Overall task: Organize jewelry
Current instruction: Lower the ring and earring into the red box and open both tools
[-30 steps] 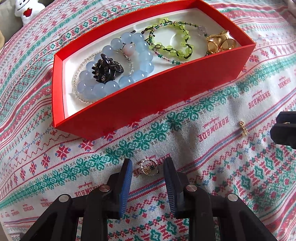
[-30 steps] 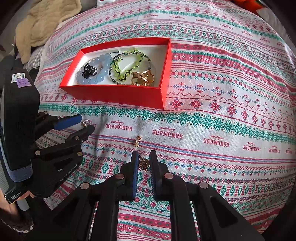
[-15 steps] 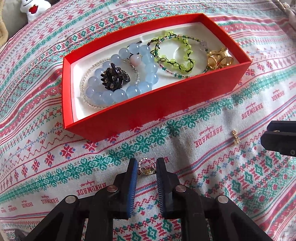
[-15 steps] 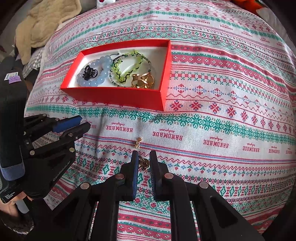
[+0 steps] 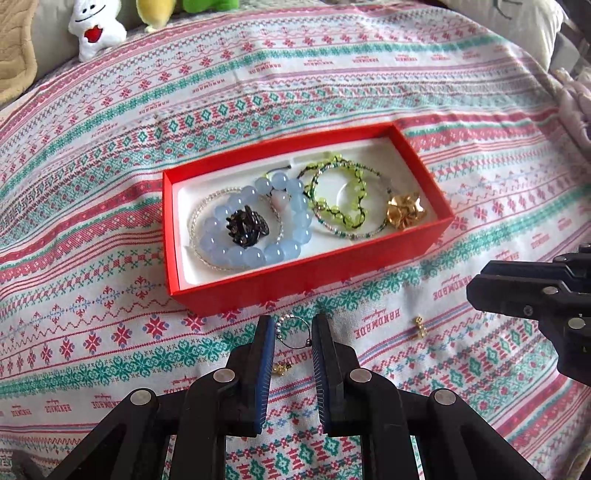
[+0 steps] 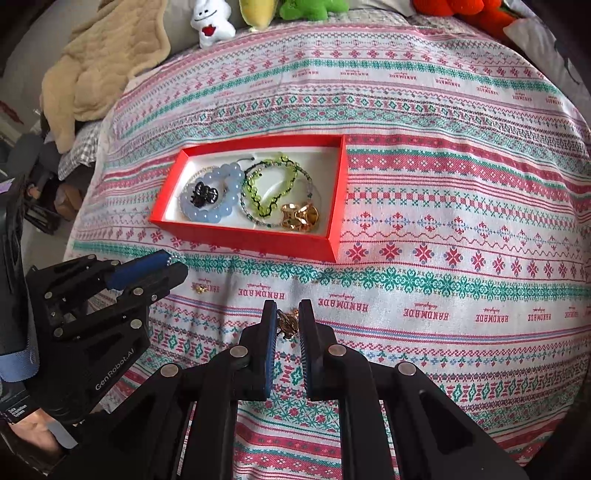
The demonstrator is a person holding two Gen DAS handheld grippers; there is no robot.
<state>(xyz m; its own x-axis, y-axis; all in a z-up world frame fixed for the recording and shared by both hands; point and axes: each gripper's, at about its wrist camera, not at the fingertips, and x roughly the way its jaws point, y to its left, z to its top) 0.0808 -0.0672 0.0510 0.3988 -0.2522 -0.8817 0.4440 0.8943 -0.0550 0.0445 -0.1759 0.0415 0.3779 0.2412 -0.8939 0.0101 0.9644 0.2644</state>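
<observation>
A red box (image 5: 310,280) (image 6: 243,236) on the patterned cloth holds a blue bead bracelet (image 5: 255,254), a black clip (image 5: 245,225), a green bead bracelet (image 5: 340,199) and gold pieces (image 5: 404,212). My left gripper (image 5: 293,330) is shut on a thin beaded hoop ring (image 5: 293,332) and holds it above the cloth in front of the box. A small gold piece (image 5: 282,368) (image 6: 200,289) lies on the cloth under it. My right gripper (image 6: 288,319) is shut on a gold earring (image 6: 288,324). Another gold earring (image 5: 419,326) lies on the cloth.
Plush toys (image 6: 212,22) and a beige blanket (image 6: 99,66) sit at the far edge of the bed. The cloth (image 6: 443,258) spreads to the right of the box. The right gripper's body (image 5: 535,295) shows at the right of the left wrist view.
My left gripper closed on the hoop ring and rose with it; a small gold piece stayed on the cloth. My right gripper lifted with the gold earring between its fingers.
</observation>
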